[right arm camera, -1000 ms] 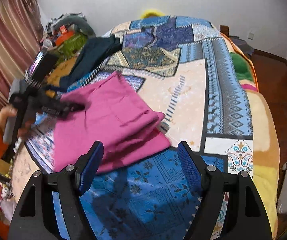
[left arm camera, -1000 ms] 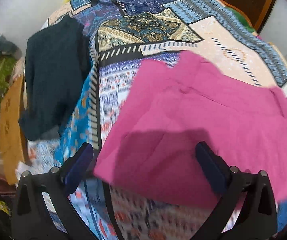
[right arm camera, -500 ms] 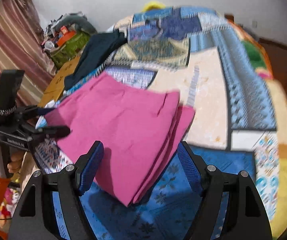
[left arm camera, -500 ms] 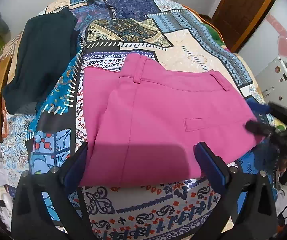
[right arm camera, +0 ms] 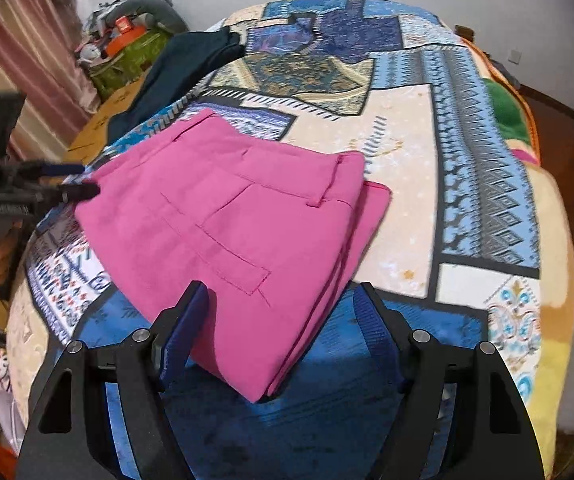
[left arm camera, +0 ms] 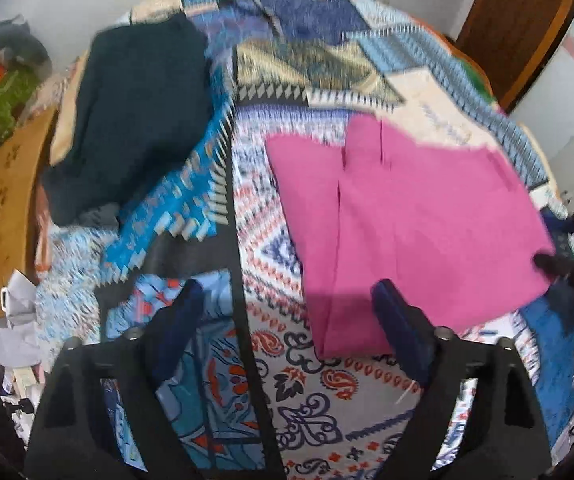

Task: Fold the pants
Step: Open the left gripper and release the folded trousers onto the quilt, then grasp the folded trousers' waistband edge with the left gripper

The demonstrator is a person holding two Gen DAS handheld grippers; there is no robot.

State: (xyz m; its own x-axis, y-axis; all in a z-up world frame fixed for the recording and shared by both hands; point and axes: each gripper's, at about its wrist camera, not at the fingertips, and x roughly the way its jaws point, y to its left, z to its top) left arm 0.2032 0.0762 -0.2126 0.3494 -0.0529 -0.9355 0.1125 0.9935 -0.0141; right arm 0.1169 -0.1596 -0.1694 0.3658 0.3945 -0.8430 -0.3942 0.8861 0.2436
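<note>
The pink pants (left arm camera: 415,224) lie folded into a flat stack on the patterned bedspread (left arm camera: 287,360); they also show in the right wrist view (right arm camera: 231,232) with a back pocket facing up. My left gripper (left arm camera: 287,316) is open and empty, hovering over the bedspread with its right finger by the stack's near left corner. My right gripper (right arm camera: 283,316) is open and empty, its fingers either side of the stack's near corner. The left gripper also shows in the right wrist view (right arm camera: 71,180) at the stack's far left edge.
A dark folded garment (left arm camera: 135,112) lies at the bed's far left, also in the right wrist view (right arm camera: 183,68). A cardboard box (left arm camera: 7,208) and clutter stand left of the bed. A wooden door (left arm camera: 515,24) is at the far right.
The left gripper has swung left and back, so the pink stack sits to its right. The right gripper has moved closer over the stack's near corner. The pants lie still.
</note>
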